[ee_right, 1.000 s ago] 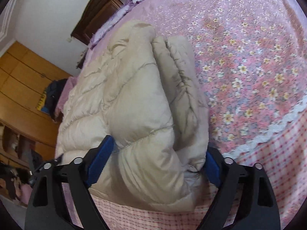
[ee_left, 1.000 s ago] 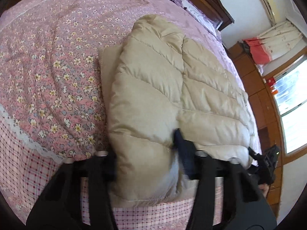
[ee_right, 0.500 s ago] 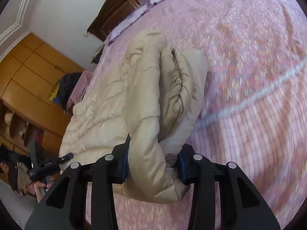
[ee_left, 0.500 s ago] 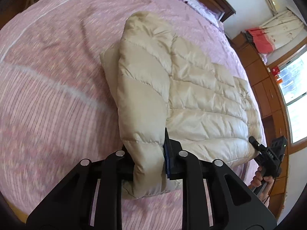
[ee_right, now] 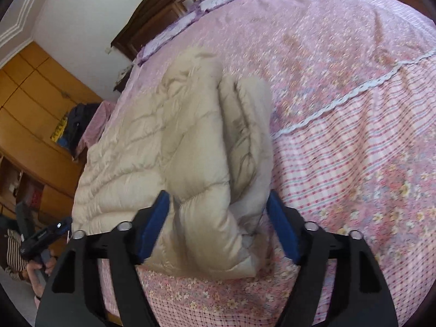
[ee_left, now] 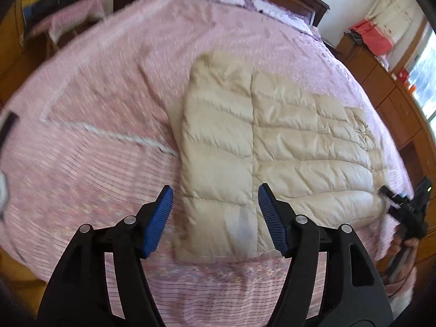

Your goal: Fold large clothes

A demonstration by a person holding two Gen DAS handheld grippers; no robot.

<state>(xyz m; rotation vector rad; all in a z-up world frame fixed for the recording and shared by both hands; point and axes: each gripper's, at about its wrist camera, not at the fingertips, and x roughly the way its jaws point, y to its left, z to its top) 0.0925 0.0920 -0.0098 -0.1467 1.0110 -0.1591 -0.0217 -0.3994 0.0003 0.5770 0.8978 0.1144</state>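
A bed covered by a pink floral bedspread (ee_left: 103,87) with a white lace trim (ee_right: 351,92). Dark wooden headboard (ee_right: 163,8) behind, orange-brown wooden wardrobe (ee_right: 30,103) alongside, red-and-cream curtain (ee_left: 378,32) by a window.

Your left gripper (ee_left: 214,215) hangs above the beige puffer jacket (ee_left: 272,147) on the pink bedspread (ee_left: 109,95), jaws opening, pads clear.

You've got a beige quilted puffer jacket (ee_left: 272,141) lying flat on the pink floral bed (ee_left: 109,109), near its front edge. It's folded: one side doubled over the body, a puffy bunched fold (ee_right: 245,141) at the right end.
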